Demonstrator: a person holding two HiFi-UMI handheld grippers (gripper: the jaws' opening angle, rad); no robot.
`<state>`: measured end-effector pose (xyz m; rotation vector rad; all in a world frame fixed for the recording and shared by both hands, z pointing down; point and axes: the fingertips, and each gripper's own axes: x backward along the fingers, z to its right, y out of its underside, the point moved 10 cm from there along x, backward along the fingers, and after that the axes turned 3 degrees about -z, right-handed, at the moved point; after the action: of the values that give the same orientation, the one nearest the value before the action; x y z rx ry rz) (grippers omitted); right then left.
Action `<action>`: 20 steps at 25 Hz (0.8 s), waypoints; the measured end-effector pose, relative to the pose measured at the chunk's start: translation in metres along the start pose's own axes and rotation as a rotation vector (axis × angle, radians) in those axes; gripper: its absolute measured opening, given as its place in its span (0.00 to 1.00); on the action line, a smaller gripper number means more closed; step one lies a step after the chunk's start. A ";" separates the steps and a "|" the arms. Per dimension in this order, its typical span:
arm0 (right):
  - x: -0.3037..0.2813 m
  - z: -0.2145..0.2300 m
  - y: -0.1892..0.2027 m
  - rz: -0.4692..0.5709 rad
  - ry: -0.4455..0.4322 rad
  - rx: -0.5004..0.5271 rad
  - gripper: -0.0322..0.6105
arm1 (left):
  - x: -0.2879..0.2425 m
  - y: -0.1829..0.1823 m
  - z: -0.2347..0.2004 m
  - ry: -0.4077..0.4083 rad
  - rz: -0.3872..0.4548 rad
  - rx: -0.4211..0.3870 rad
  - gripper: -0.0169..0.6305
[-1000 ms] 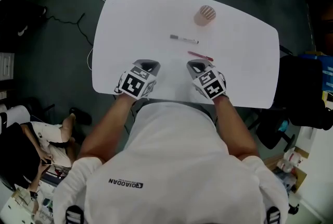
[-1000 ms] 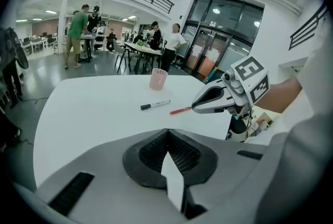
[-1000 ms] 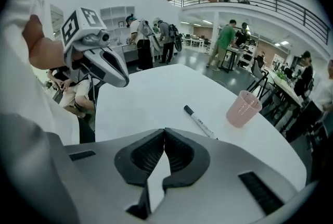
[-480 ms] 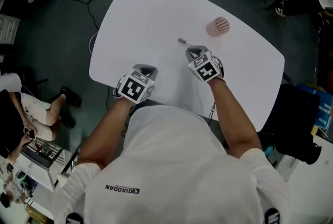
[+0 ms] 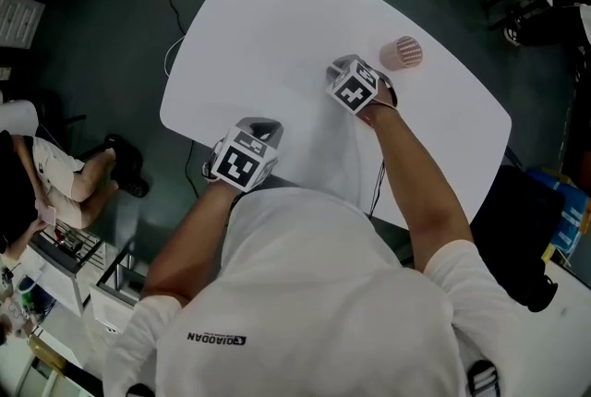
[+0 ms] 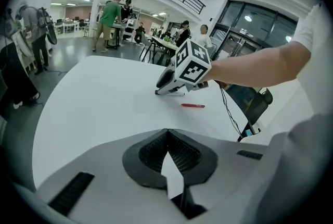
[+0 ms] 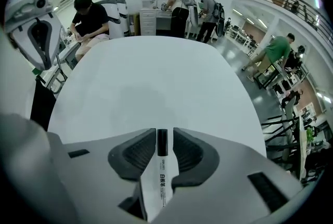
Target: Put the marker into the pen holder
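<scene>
**Head view.** The counter [image 5: 268, 26] is a white slab with rounded corners, set on a dark floor [image 5: 111, 26]. The left tool [image 5: 261, 126] sits at the near edge, over the rim. The right tool [image 5: 340, 67] is out over the middle of the counter, pointing steeply down. The pen holder [image 5: 402, 53], a pink ribbed cup, stands upright just beside it, towards the far right edge. The surface to the left of the right tool is bare out to the far corner. A cable [image 5: 175, 54] trails on the floor along the left rim.

**Left gripper view.** The left tool is clenched on nothing, its tips meeting. Bare counter runs ahead of it. A red pen [image 6: 192, 106] lies flat, near the right tool and well clear of the right-hand edge. A dark chair [image 6: 257, 106] stands beyond that edge.

**Right gripper view.** The right tool is released; its jaws have just been opening. The marker [image 7: 161, 165] lies lengthwise between them, black cap forward, with a gap on each side. It rests on the counter. Ahead, the surface is unobstructed to the rounded far edge. A seated person [image 7: 88, 22] is beyond the left rim.
</scene>
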<state>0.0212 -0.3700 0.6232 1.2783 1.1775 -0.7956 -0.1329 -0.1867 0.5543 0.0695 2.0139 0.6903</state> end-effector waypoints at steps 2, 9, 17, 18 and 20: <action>-0.008 0.001 -0.003 -0.030 -0.025 0.007 0.25 | -0.002 0.004 -0.001 0.000 0.007 0.002 0.07; -0.015 0.002 -0.004 -0.075 -0.070 0.029 0.24 | -0.003 0.006 0.000 0.000 0.002 0.029 0.07; 0.007 -0.005 -0.006 -0.029 -0.026 0.032 0.19 | -0.003 0.000 0.009 0.017 -0.002 0.000 0.07; 0.011 -0.005 -0.006 -0.013 -0.015 0.027 0.19 | -0.001 -0.002 0.009 0.017 -0.009 -0.006 0.07; 0.021 -0.006 -0.004 0.011 0.006 0.006 0.19 | -0.001 -0.005 0.010 0.019 -0.016 -0.019 0.07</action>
<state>0.0216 -0.3619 0.6026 1.2917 1.1728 -0.7877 -0.1235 -0.1864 0.5490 0.0356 2.0241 0.7019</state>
